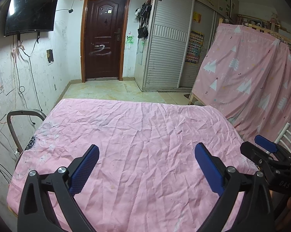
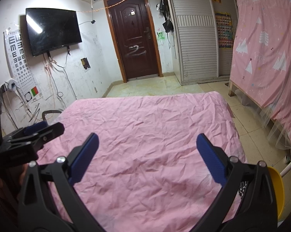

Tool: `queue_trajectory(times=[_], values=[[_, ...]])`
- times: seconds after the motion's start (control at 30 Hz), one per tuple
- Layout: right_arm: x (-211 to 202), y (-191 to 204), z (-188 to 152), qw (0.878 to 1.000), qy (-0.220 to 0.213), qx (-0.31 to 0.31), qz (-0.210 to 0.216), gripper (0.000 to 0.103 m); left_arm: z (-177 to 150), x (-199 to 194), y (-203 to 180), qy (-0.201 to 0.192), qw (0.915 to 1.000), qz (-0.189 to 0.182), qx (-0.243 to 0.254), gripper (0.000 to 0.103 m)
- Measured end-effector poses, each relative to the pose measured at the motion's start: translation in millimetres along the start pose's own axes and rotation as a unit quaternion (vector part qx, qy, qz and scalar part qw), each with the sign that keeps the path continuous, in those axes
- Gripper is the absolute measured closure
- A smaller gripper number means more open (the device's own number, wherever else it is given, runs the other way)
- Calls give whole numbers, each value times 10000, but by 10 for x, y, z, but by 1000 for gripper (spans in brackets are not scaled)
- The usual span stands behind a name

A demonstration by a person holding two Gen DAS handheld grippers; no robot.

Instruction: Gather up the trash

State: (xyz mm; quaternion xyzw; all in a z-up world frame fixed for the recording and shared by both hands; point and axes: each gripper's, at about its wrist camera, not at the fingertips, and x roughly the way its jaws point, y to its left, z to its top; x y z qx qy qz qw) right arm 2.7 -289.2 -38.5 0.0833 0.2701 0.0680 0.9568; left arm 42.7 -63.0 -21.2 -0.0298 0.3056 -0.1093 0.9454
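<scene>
A small bedroom: dark wooden door point(image 1: 104, 36), wall-mounted television point(image 2: 52, 30), and in the foreground a table draped in a wrinkled pink sheet point(image 1: 137, 135). No trash shows on the sheet or the visible floor in either view. The left gripper point(image 1: 146, 166) hangs over the near edge, jaws spread wide and empty. The right gripper point(image 2: 147, 154) is likewise wide open, holding nothing. Judgement: collection either has not begun or is finished. The next move calls for locating any trash outside these views.
</scene>
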Motion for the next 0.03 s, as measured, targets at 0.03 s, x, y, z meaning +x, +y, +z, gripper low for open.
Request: queue_trajectory(times=[0.03], values=[[-1,0,0,10000,3,-3,-1,6,-3,4,1,4,10000,2,-4,13]])
